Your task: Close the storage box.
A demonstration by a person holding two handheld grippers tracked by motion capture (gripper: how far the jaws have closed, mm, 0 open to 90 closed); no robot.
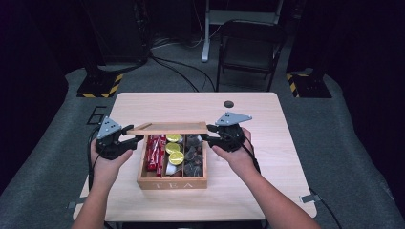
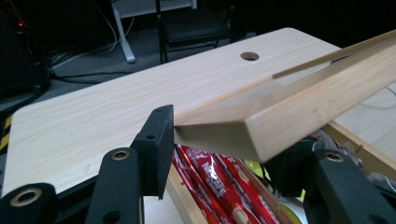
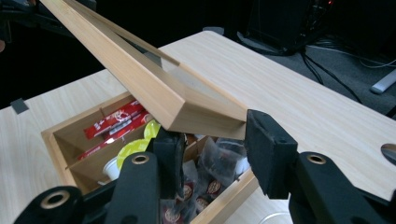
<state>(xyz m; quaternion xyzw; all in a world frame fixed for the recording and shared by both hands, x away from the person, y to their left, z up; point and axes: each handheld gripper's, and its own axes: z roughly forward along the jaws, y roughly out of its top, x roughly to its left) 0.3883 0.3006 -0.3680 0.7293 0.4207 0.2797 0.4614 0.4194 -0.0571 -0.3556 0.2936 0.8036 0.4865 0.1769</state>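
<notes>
A wooden box marked TEA (image 1: 172,182) stands on the light wooden table (image 1: 267,143). Its hinged lid (image 1: 167,128) is raised, roughly level above the back of the box. My left gripper (image 1: 128,138) is shut on the lid's left front corner (image 2: 219,135). At the lid's right corner (image 3: 205,116), my right gripper (image 1: 210,138) is shut as well. The open box holds red sachets (image 1: 154,151), yellow-topped cups (image 1: 174,148) and dark tea bags (image 1: 193,155). In the left gripper view the red sachets (image 2: 210,177) lie under the lid.
A round cable hole (image 1: 229,103) sits near the table's far edge. A dark folding chair (image 1: 248,47) stands on the floor beyond the table, with cables (image 1: 176,67) and a white stand leg (image 1: 206,43) near it.
</notes>
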